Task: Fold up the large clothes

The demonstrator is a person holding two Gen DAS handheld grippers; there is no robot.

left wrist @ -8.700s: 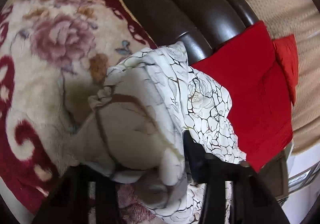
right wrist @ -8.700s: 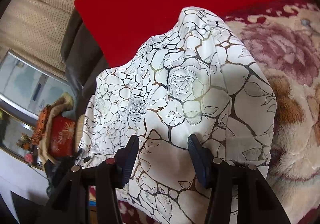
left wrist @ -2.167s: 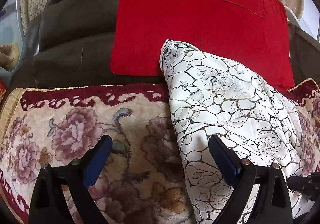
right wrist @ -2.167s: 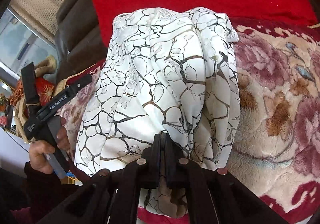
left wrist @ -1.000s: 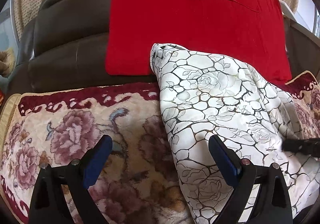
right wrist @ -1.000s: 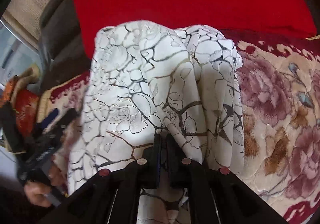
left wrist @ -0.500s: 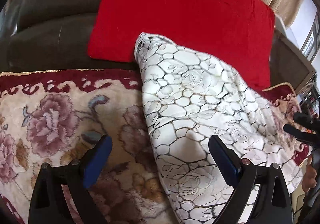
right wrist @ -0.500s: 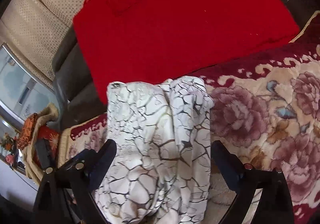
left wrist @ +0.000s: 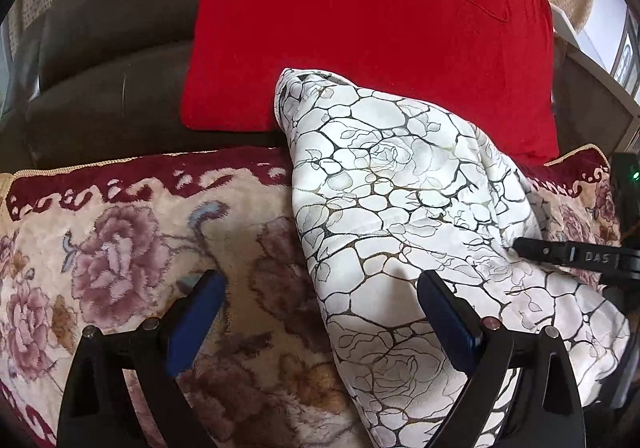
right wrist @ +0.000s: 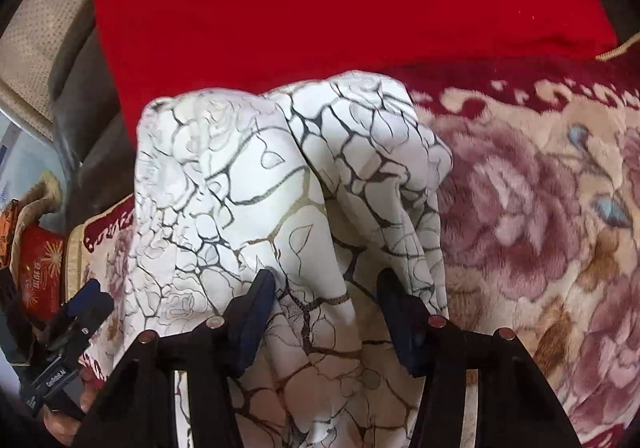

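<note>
A white garment with a black crackle-and-rose print point(left wrist: 400, 216) lies folded in a long heap on the floral blanket point(left wrist: 120, 248), its far end against a red cushion point(left wrist: 360, 28). My left gripper point(left wrist: 320, 312) is open, its right finger over the garment's left edge, holding nothing. My right gripper point(right wrist: 326, 308) is open over the garment's point(right wrist: 248, 184) near folds, with cloth between the fingers but not clamped. The right gripper also shows at the right of the left wrist view point(left wrist: 568, 254). The left gripper shows at the lower left of the right wrist view point(right wrist: 76, 324).
A dark brown sofa back point(left wrist: 112, 60) runs behind the cushion. The floral blanket point(right wrist: 540, 228) spreads to the right of the garment. A red box and clutter point(right wrist: 36, 268) sit off the sofa's left end.
My right gripper let go of the garment's gathered edge, opened wide, and now has moved back down over the folds. The left gripper stayed open and shifted slightly.
</note>
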